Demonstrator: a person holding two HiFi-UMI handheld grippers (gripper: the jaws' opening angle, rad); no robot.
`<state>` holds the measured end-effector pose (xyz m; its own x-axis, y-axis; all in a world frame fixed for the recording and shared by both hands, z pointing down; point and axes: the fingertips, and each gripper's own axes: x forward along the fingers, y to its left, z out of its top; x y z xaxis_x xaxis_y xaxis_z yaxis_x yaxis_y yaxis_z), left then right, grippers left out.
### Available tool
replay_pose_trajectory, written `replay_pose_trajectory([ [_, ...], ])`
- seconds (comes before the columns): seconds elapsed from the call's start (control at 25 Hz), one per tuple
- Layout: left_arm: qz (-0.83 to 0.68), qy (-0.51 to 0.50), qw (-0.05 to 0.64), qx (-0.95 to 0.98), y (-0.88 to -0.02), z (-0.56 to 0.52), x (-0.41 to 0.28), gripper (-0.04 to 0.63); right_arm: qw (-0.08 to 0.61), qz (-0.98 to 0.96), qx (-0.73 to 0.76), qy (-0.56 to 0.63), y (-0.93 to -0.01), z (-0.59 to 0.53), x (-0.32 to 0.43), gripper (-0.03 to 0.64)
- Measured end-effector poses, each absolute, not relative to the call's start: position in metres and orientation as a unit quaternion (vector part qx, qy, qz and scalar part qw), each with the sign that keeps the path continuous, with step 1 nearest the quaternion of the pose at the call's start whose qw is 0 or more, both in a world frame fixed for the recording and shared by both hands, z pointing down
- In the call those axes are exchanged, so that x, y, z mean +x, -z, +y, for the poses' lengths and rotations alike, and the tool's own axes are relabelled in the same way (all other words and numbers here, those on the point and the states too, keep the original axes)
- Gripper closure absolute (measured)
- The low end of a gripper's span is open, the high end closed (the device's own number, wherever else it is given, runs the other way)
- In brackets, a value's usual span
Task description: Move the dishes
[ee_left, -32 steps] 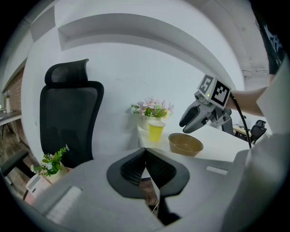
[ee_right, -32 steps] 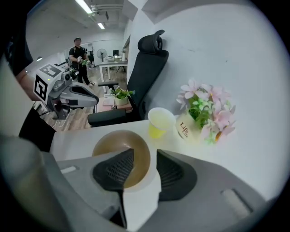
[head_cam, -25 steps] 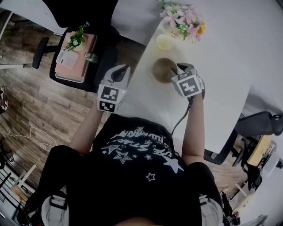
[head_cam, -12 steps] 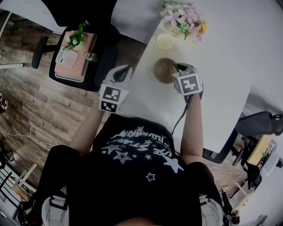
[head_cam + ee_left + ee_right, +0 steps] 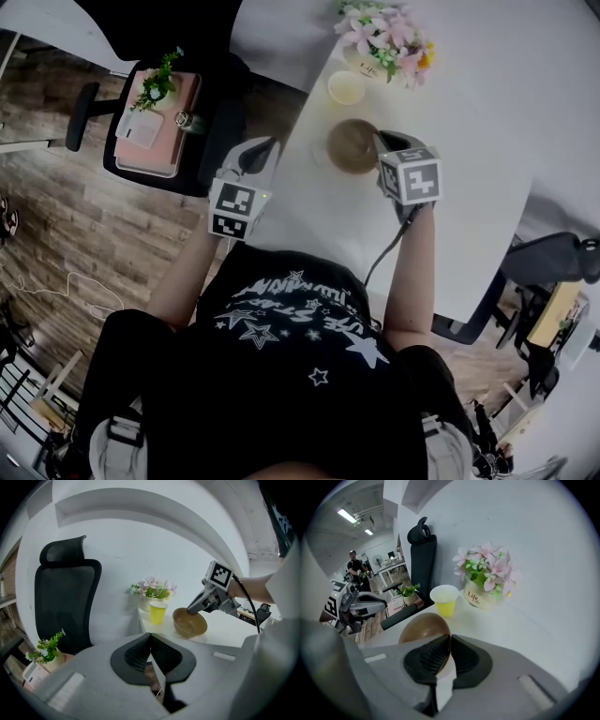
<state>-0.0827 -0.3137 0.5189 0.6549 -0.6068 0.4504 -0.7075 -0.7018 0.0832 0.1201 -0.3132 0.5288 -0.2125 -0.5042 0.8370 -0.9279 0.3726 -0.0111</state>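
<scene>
Left gripper (image 5: 255, 153) held forward at the left, pointing gently downward, jaws together with nothing between them, right gripper (image 5: 382, 142) farther and to the right, tilted steeply down, jaws just closed onto the rim of the bowl (image 5: 349, 147), both forearms stretched forward.

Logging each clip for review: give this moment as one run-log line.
right claw: just been closing, pinches brown bowl rim | left claw: shut, empty | yellow cup: upright, apart from bowl

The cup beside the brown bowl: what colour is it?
Yellow cup, clearest in the right gripper view.
</scene>
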Motion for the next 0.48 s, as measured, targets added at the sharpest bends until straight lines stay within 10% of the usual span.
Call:
replay_pose_trajectory([
  [0.48, -0.354, -0.197, 0.119, 0.906, -0.517, -0.327, -0.066, 0.586, 0.349, -0.699, 0.559, -0.278, -0.509, -0.334, 0.189, 0.598],
])
